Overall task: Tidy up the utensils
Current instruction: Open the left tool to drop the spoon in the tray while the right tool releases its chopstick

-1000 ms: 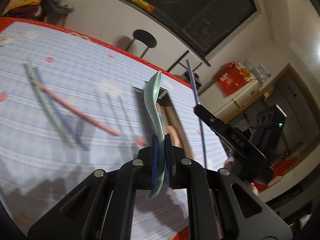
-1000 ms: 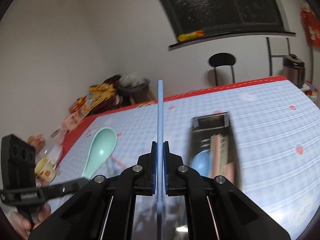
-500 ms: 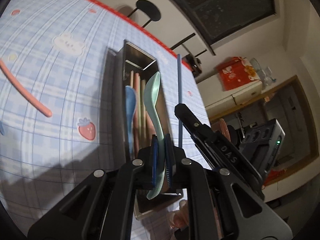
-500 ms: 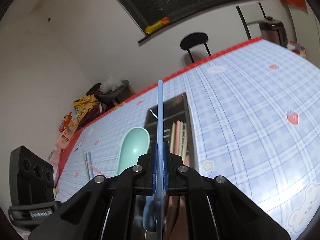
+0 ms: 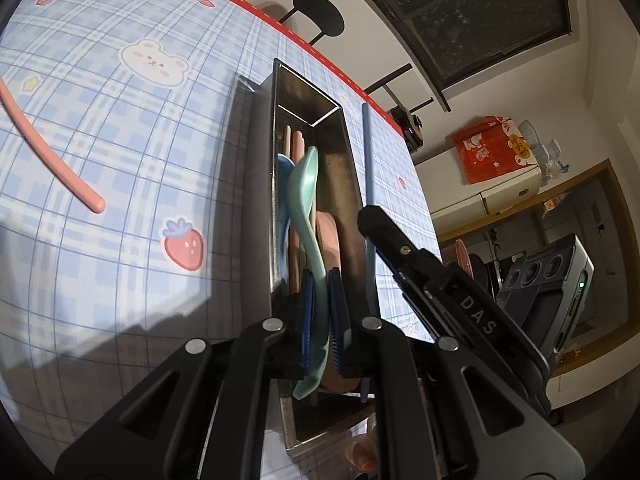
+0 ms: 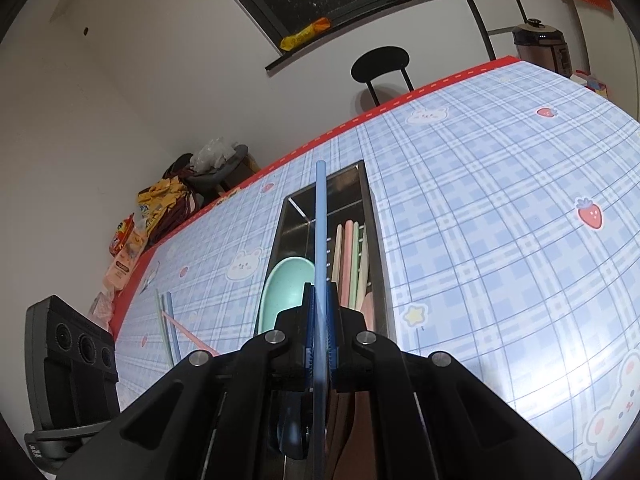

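The mint-green spoon (image 5: 306, 216) lies lengthwise over the metal utensil tray (image 5: 347, 152), bowl toward its far end, handle pinched in the left tongs (image 5: 320, 320). The blue chopstick (image 6: 321, 248) runs the same way above the tray, clamped in the right tongs (image 6: 320, 328). A pink chopstick (image 5: 44, 156) rests on the surface (image 5: 120, 128).

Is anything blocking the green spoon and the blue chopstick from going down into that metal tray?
Nothing visible blocks them. The metal tray is open-topped; the green spoon and blue chopstick hang over utensils already lying inside, a blue spoon and pink chopsticks.
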{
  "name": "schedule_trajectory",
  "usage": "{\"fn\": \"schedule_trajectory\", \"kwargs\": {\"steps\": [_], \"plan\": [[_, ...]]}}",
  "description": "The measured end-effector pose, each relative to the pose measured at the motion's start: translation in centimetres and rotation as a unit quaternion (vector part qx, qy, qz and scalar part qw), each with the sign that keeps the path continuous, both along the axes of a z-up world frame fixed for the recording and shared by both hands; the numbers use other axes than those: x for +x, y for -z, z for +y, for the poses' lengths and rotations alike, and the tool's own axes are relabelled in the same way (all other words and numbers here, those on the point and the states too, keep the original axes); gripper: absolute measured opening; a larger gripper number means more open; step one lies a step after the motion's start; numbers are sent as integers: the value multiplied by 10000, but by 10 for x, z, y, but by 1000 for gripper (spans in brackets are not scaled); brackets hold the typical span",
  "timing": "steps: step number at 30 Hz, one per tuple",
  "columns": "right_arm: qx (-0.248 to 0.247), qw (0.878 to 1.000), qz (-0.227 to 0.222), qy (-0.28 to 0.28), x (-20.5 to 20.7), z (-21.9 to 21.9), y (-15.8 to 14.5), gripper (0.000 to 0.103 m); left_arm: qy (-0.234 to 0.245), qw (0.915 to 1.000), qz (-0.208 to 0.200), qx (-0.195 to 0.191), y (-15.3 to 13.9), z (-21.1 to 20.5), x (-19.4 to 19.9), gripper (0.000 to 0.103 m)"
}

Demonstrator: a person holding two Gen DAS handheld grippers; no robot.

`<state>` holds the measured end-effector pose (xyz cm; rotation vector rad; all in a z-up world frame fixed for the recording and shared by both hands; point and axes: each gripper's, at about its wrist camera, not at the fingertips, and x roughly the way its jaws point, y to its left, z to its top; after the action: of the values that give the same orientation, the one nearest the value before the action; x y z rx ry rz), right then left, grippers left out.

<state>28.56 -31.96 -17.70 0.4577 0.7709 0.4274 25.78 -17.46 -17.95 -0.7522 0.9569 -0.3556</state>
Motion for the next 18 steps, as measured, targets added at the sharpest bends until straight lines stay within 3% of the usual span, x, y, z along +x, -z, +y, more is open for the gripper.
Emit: {"fn": "schedule_trajectory", "kwargs": {"steps": [8, 10, 18], "plan": [[123, 9999, -5, 89, 0, -5, -3, 9, 2, 9996, -247, 127, -12, 7, -5, 22], [125, 9998, -53, 133, -2, -8, -6, 17, -35, 9990, -378, 236, -20, 11, -8, 28], [-194, 9989, -335, 260, -12, -4, -20, 72, -247, 9893, -1027, 1007, -54, 42, -29, 61]]}}
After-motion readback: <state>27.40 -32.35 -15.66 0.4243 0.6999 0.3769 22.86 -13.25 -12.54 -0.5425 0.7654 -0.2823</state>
